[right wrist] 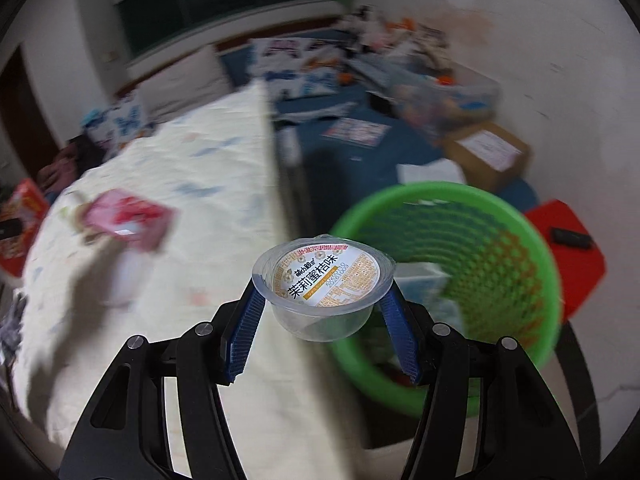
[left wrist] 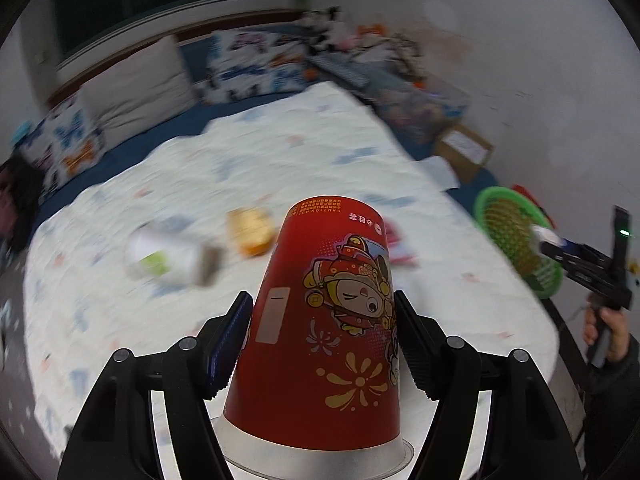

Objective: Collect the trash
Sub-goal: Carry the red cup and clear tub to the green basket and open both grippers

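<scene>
Trash first: red paper cup with a cartoon print sits upside down in the left claw, both ribbed pads pinching its sides, up over the white patterned bedspread. Behind it on the bed, left to right: a blurry white container with a green label, a yellow-orange snack packet and a pink wrapper peeking out past the cup. Over at the bed's right edge is the green mesh plastic wastebasket. The right claw has its blue pads clamped on a small clear plastic jelly cup with a printed foil lid, hanging right at the basket's near rim. Red stool just beyond.
</scene>
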